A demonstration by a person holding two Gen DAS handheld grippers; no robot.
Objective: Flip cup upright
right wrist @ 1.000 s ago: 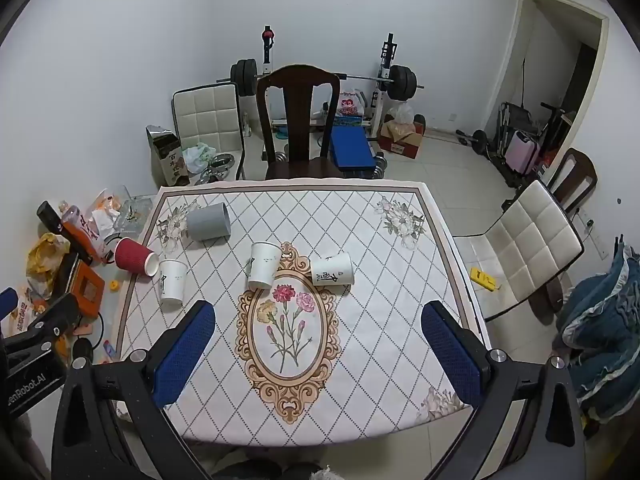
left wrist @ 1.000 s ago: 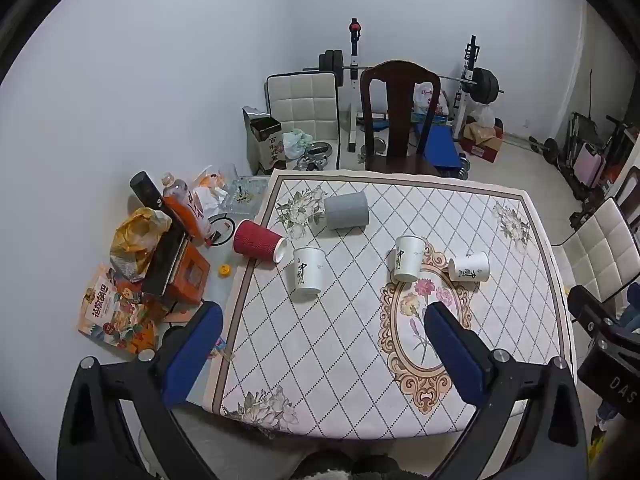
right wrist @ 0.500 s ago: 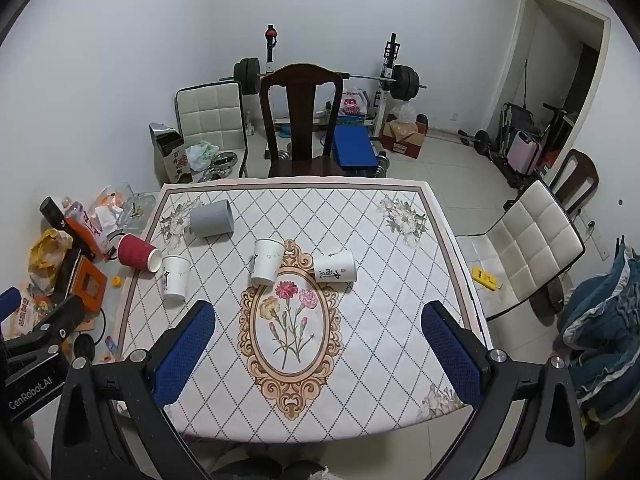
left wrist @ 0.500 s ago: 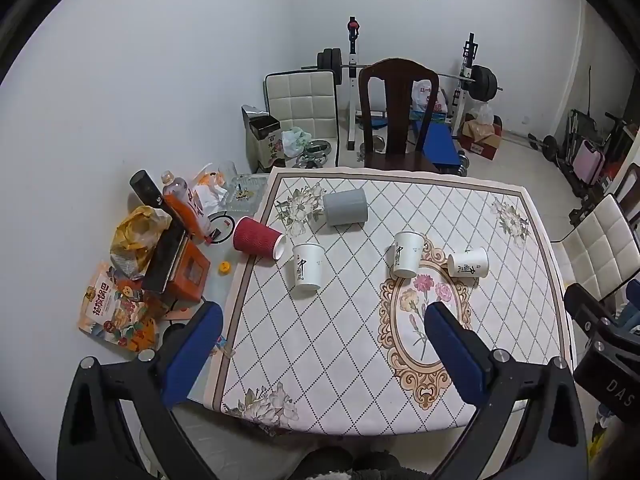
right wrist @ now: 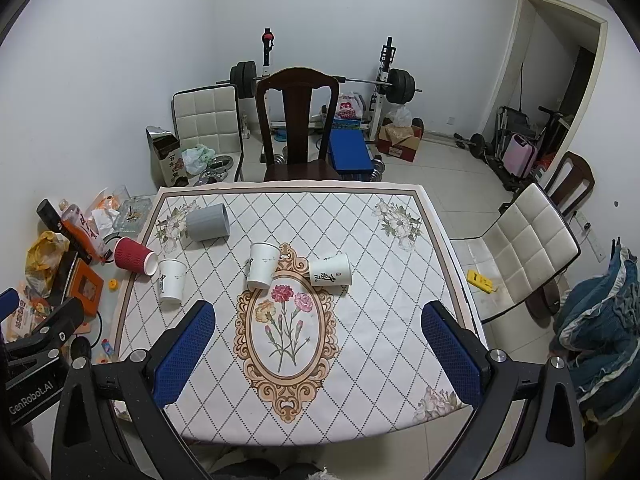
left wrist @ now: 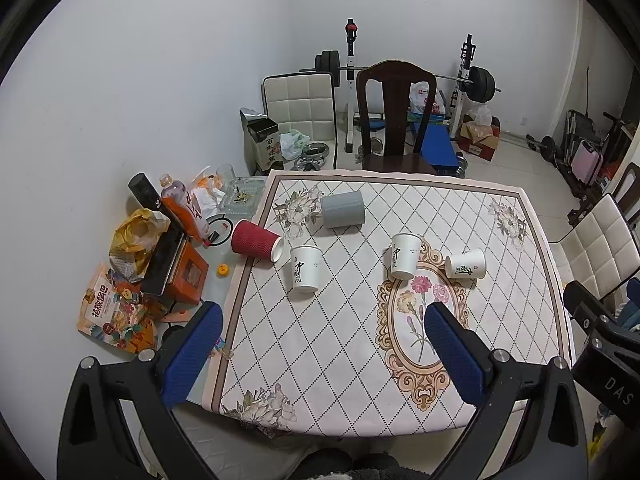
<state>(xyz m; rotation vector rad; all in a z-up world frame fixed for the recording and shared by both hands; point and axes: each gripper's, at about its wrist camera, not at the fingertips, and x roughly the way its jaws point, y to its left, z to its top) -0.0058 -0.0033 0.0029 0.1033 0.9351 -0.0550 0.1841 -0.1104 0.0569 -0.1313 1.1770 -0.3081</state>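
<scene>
Five cups on the table [right wrist: 400,320], three tipped over. Grey cup [right wrist: 208,222] lies behind the oval flower motif [right wrist: 286,320], red cup [right wrist: 134,256] overhangs the left edge, white paper cup [right wrist: 330,270] touches the motif's rim. Paper's light and crushable, so pinch mid-wall gently. Plenty of room. Left gripper [left wrist: 320,340] and right gripper [right wrist: 318,336] both hang wide open, empty.

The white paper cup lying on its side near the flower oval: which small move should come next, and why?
Probably lower the right gripper toward the white paper cup lying on its side. Both it and the left gripper hang open and empty above the patterned tablecloth, far from every cup, and this cup lies nearest the right one.
</scene>
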